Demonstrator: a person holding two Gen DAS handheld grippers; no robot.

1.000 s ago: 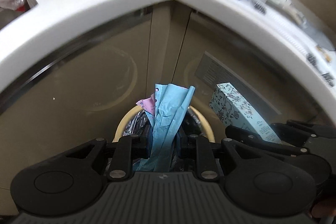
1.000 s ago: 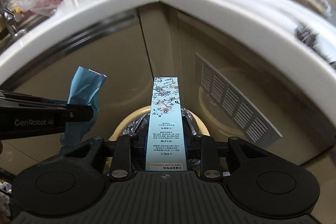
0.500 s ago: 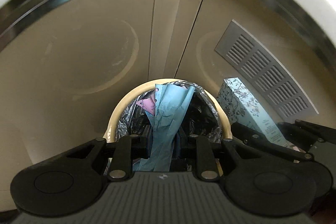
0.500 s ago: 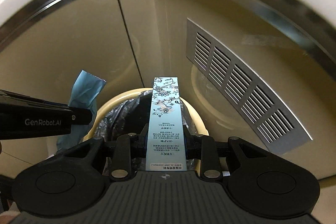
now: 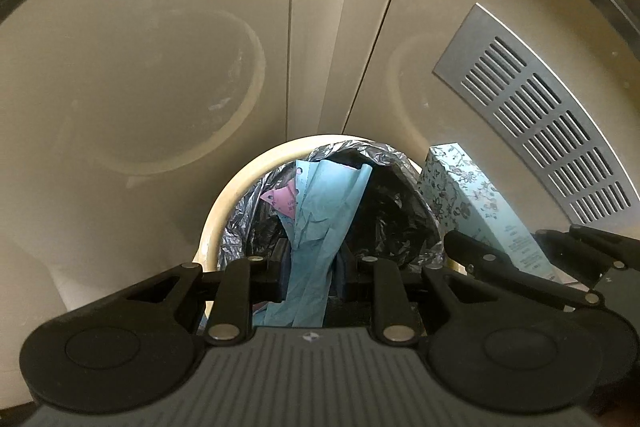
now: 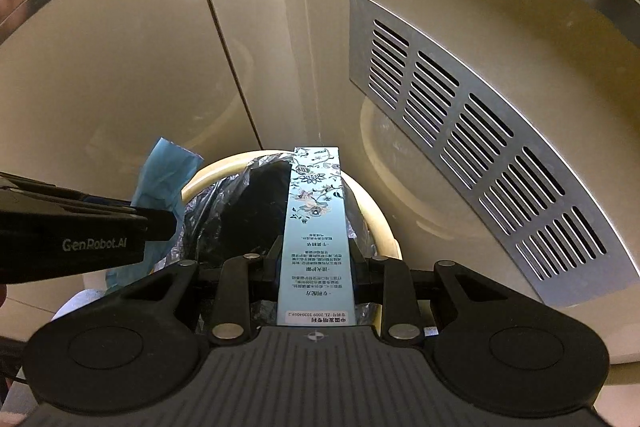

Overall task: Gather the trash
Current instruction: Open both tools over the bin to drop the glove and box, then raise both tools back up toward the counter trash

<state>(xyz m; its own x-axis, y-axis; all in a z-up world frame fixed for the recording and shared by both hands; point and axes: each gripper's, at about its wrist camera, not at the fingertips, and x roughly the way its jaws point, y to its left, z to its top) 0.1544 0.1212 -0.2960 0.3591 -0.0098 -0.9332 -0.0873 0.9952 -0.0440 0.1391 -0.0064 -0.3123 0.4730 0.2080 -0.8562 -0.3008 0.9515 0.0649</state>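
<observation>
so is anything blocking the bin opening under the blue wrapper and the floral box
Nothing visible does. The blue wrapper and floral box hang over the lined bin, whose dark mouth looks open.

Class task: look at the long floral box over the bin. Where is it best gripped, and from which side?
Grip the floral box near its printed end, pads on its two narrow long sides, coming from behind along its length. It is long, slim and flat-sided, so the far end points at the bin, as the right gripper holds it.
</observation>
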